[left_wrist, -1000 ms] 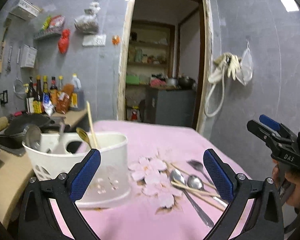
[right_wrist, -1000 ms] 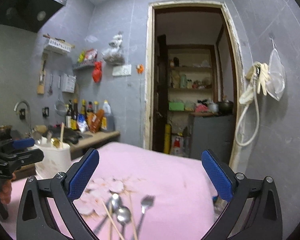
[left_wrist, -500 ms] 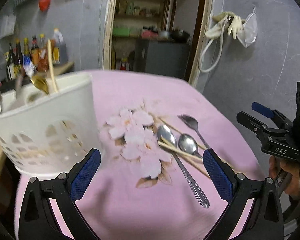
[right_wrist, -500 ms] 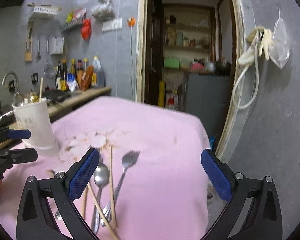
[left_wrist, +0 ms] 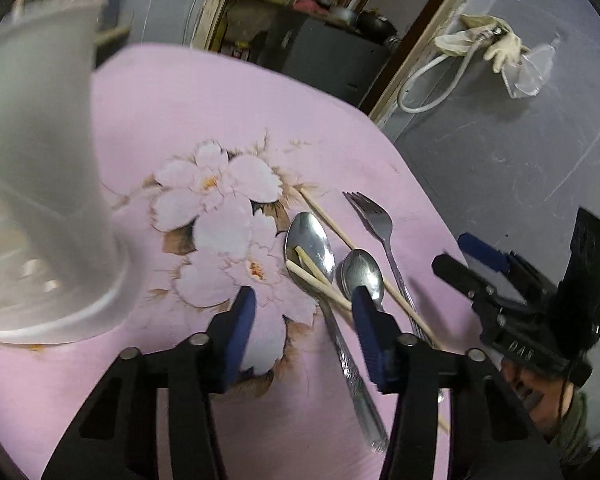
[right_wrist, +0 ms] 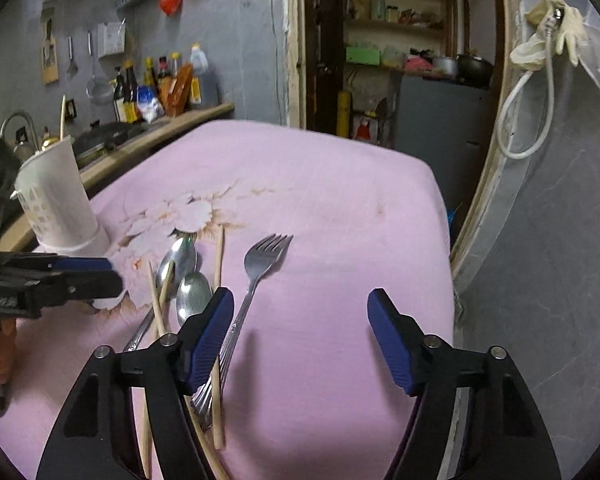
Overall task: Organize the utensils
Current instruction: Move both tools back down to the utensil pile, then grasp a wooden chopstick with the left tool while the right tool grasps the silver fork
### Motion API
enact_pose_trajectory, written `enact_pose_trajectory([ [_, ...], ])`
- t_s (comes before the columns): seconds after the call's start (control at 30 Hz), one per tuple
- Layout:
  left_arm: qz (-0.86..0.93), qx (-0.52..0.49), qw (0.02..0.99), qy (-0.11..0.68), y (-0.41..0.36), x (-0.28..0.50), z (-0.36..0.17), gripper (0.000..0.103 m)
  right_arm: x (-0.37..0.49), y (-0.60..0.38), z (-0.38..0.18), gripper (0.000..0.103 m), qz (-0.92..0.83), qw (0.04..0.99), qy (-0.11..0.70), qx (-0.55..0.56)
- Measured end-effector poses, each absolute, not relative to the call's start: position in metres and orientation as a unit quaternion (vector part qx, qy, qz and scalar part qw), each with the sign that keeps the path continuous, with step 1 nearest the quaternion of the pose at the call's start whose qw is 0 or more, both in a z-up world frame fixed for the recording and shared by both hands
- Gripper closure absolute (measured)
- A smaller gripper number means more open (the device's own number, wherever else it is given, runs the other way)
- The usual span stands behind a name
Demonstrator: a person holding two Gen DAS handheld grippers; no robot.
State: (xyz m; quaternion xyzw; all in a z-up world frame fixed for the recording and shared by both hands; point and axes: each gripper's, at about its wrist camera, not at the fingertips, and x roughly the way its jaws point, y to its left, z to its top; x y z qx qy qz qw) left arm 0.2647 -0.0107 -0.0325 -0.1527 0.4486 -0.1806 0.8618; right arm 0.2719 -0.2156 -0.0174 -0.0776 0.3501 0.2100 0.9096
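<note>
Fingers of my left gripper (left_wrist: 302, 322), nearest in the left wrist view, have narrowed from the wide spread of a moment ago to a moderate gap holding nothing, and they now hang low over the handle of the large spoon (left_wrist: 310, 246), which passes between them. In the right wrist view my right gripper (right_wrist: 300, 344) has also dropped toward the pink cloth (right_wrist: 332, 208) on the counter, its fingers less spread than before but empty; its left finger (right_wrist: 208, 336) hides the lower shaft of the fork (right_wrist: 266, 258), and I cannot tell whether it touches it. Just beyond the fingers lies the loose pile: large spoon, small spoon (left_wrist: 362, 270) beside it, chopsticks (left_wrist: 324, 276) crossing both spoon bowls, and fork at the right edge of the group, all flat on the cloth near the flower print (left_wrist: 220, 216). Farther left stands the white holder (right_wrist: 58, 196), blurred in the left wrist view, already containing a few utensils seen earlier; its rim is cut off there now. In one second both cameras have tilted from the far wall down to the pile, so I judge the reach complete and the first pick imminent, probably the large spoon, though the chopstick lying on its bowl may be dragged along. Behind the counter: doorway (right_wrist: 384, 52) and bottle shelf (right_wrist: 156, 84).
</note>
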Motion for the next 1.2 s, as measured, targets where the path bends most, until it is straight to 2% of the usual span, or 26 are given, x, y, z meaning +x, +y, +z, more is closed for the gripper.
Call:
enact_pose_trajectory([
  [0.1,-0.183,-0.169,0.854,0.456,-0.01,0.274,-0.033,0.065,0.277,-0.212,-0.02,0.045,0.214,0.903,0.363,-0.083],
  [0.2,-0.186,-0.178,0.848,0.463,-0.009,0.279,-0.032,0.074,0.283,-0.209,-0.024,0.051,0.217,0.897,0.375,-0.084],
  [0.27,-0.186,-0.182,0.843,0.471,-0.01,0.283,-0.035,0.085,0.287,-0.209,-0.025,0.051,0.219,0.894,0.382,-0.08],
  [0.5,-0.182,-0.201,0.839,0.471,-0.009,0.288,-0.037,0.091,0.291,-0.209,-0.029,0.051,0.221,0.889,0.396,-0.072],
  [0.57,-0.182,-0.208,0.836,0.474,-0.006,0.289,-0.039,0.098,0.29,-0.208,-0.029,0.052,0.222,0.888,0.396,-0.076],
  [0.8,-0.176,-0.187,0.841,0.476,0.004,0.28,-0.037,0.1,0.293,-0.202,-0.03,0.053,0.225,0.883,0.402,-0.084],
  [1.1,-0.168,-0.128,0.848,0.487,0.005,0.262,-0.036,0.1,0.306,-0.17,-0.038,0.053,0.214,0.872,0.415,-0.147],
  [1.2,-0.174,-0.098,0.845,0.495,0.0,0.259,-0.034,0.099,0.311,-0.161,-0.041,0.059,0.21,0.871,0.414,-0.162],
])
